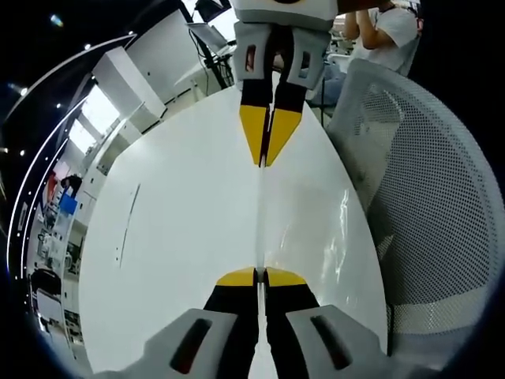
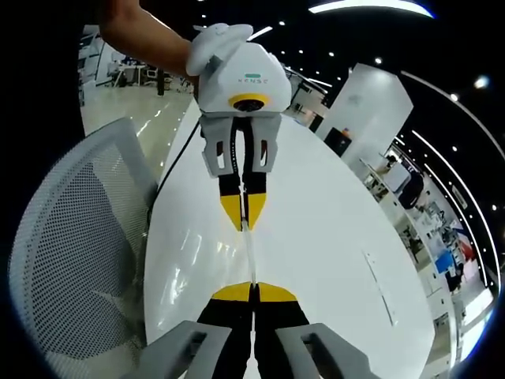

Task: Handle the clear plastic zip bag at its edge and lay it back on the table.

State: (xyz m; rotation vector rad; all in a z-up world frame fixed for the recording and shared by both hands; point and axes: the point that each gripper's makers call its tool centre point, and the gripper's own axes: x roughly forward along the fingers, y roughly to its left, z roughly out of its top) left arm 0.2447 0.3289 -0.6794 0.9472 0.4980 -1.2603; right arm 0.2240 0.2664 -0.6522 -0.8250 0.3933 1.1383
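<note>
We hold the clear zip bag (image 1: 260, 221) taut above the white tabletop (image 1: 181, 237), the left gripper (image 1: 261, 278) and right gripper (image 2: 253, 289) each pinching opposite edges. We judge the carry is underway; next we must lower both together and let go.

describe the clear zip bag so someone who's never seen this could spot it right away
Start at the long white table beside the white mesh chair. Above it, the left gripper and right gripper face each other, jaws shut. The clear plastic zip bag is the thin, near-invisible edge stretched taut between their yellow tips, marked by faint glints.
</note>
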